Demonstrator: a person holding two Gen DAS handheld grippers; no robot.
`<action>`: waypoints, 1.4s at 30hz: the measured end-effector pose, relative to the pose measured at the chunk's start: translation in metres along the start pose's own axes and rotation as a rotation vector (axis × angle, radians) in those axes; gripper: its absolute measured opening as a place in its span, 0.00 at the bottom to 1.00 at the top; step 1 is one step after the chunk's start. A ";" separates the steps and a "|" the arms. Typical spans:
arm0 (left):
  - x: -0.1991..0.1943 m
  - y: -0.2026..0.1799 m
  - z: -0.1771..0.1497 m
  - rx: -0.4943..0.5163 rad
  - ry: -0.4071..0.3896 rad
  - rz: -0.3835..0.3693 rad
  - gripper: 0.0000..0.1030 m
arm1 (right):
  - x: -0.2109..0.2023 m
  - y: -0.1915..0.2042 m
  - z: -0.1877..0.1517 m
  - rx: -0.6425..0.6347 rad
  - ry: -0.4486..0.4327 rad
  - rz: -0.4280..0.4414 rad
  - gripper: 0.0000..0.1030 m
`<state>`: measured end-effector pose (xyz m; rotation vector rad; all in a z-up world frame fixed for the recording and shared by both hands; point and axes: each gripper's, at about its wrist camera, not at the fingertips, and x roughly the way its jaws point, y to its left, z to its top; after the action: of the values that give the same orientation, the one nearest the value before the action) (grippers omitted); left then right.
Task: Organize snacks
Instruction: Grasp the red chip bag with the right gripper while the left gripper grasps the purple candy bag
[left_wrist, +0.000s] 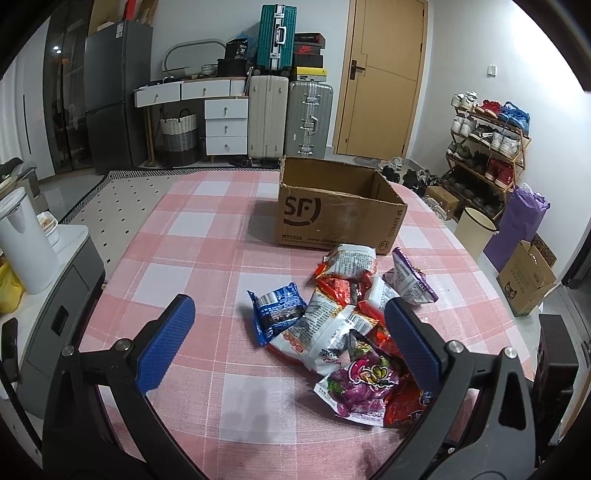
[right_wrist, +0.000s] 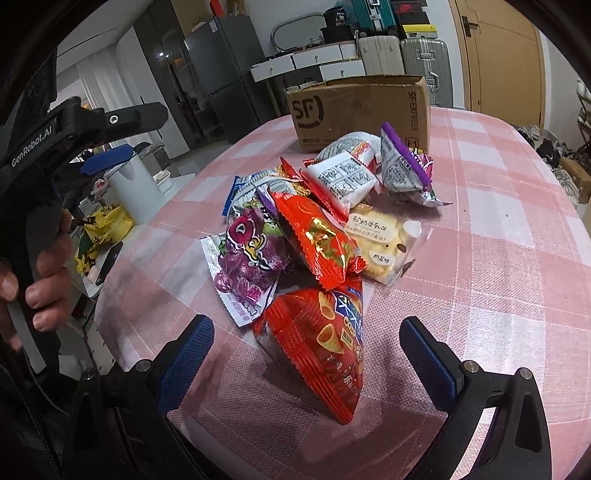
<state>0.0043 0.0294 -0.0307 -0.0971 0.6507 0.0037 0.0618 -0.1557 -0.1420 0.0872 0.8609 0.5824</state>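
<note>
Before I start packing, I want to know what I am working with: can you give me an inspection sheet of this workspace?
Surface: pink checked tablecloth, flat, covers the table.
Job's things: snack packets heaped loose in front of the open SF cardboard box; nothing visible inside it from here.
Clutter: nothing seen on the cloth besides these.
Grippers: left gripper and right gripper both open, holding nothing; red cone-snack bag lies between the right jaws.
Cables: nothing seen.
Surroundings: suitcases, wooden door, shoe rack, white kettle beside the table.
</note>
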 end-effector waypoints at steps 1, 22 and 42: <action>0.001 0.002 0.000 -0.003 0.003 0.001 0.99 | 0.002 0.000 0.000 0.001 0.003 0.000 0.99; 0.016 0.026 -0.012 -0.052 0.078 -0.037 0.99 | 0.016 -0.017 -0.004 0.035 0.009 0.072 0.42; 0.067 0.009 -0.051 -0.085 0.295 -0.223 0.99 | -0.014 -0.028 -0.014 0.087 -0.056 0.088 0.42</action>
<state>0.0265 0.0315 -0.1123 -0.2548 0.9317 -0.2014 0.0568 -0.1890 -0.1501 0.2202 0.8309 0.6224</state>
